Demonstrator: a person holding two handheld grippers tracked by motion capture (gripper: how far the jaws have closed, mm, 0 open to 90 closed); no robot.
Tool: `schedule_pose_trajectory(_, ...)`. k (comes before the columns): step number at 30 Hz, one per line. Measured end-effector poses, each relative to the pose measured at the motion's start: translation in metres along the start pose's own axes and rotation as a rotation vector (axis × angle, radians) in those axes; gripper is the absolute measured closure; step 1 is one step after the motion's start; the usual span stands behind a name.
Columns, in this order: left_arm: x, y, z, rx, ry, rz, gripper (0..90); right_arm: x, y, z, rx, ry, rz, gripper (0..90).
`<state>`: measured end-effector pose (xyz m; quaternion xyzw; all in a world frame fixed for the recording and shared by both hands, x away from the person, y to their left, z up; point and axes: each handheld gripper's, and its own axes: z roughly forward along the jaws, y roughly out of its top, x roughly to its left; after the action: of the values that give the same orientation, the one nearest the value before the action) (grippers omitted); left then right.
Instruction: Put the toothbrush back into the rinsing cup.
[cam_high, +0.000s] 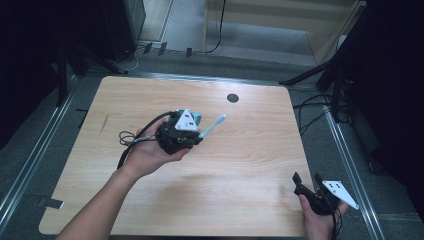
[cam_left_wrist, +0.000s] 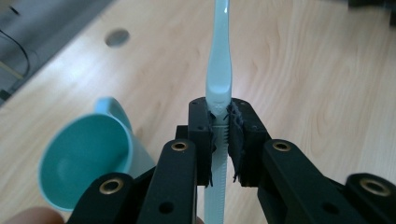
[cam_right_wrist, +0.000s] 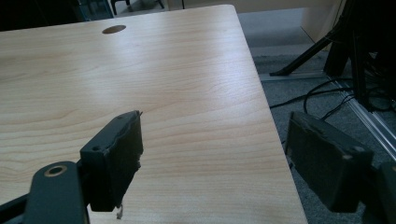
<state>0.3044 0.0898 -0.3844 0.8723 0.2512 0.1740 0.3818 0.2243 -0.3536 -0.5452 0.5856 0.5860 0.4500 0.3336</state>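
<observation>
Left gripper (cam_left_wrist: 223, 140): jaws clenched on the toothbrush (cam_left_wrist: 218, 60) at its ribbed handle. Brush long axis runs along the jaws, straight up the frame in the left gripper view; in the high view the toothbrush (cam_high: 212, 125) slants toward upper right at frame centre. Cup (cam_left_wrist: 86, 158) lies lower left of the jaws, mouth tipped toward the camera, just beside the gripper. So the brush must swing left and down to reach it, I judge. Left hand (cam_high: 150, 152) holds the gripper above mid-table (cam_high: 250, 165).

Right gripper (cam_high: 307, 185): lower right, jaws released, empty, at the table edge, well apart from the cup.
</observation>
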Motion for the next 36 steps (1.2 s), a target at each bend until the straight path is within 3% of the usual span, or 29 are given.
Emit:
schedule_pose_trajectory(3, 0.007, 0.000, -0.008, -0.093, 0.035, -0.045, 80.6, 0.000, 0.000, 0.000, 0.000, -0.001, -0.002, 19.1)
schedule_pose_trajectory(8, 0.017, -0.002, -0.022, -0.254, 0.154, -0.133, 80.6, 0.000, 0.000, 0.000, -0.003, -0.002, -0.005, 18.7)
schedule_pose_trajectory(9, 0.017, -0.002, -0.022, -0.254, 0.154, -0.133, 80.6, 0.000, 0.000, 0.000, -0.002, -0.003, -0.002, 18.6)
schedule_pose_trajectory(10, 0.020, -0.002, -0.025, -0.283, 0.180, -0.144, 80.6, 0.000, 0.000, 0.000, -0.002, -0.003, -0.002, 18.6)
schedule_pose_trajectory(11, 0.024, -0.004, -0.028, -0.330, 0.206, -0.182, 80.5, 0.000, 0.000, 0.000, -0.002, -0.004, -0.002, 18.6)
schedule_pose_trajectory(13, 0.026, -0.005, -0.029, -0.352, 0.218, -0.201, 80.6, 0.000, 0.000, 0.000, -0.002, -0.004, -0.002, 18.6)
schedule_pose_trajectory(18, 0.041, -0.015, -0.029, -0.470, 0.273, -0.316, 80.5, 0.000, 0.000, 0.000, -0.001, -0.004, 0.001, 18.6)
schedule_pose_trajectory(19, 0.041, -0.015, -0.029, -0.470, 0.273, -0.316, 80.6, 0.000, 0.000, 0.000, -0.001, -0.004, 0.001, 18.6)
schedule_pose_trajectory(23, 0.050, -0.028, -0.016, -0.548, 0.300, -0.392, 80.4, 0.000, 0.000, 0.000, -0.001, -0.004, 0.000, 18.6)
schedule_pose_trajectory(26, 0.056, -0.040, -0.004, -0.592, 0.342, -0.434, 80.4, 0.000, 0.000, 0.000, -0.001, -0.002, 0.000, 18.6)
schedule_pose_trajectory(30, 0.062, -0.056, 0.011, -0.605, 0.375, -0.478, 80.4, 0.000, 0.000, 0.000, -0.001, -0.002, 0.001, 18.6)
schedule_pose_trajectory(34, 0.065, -0.067, 0.022, -0.606, 0.376, -0.509, 80.4, 0.000, 0.000, 0.000, -0.001, -0.001, 0.002, 18.6)
schedule_pose_trajectory(36, 0.065, -0.070, 0.026, -0.589, 0.394, -0.492, 80.4, 0.000, 0.000, 0.000, -0.001, 0.000, 0.001, 18.6)
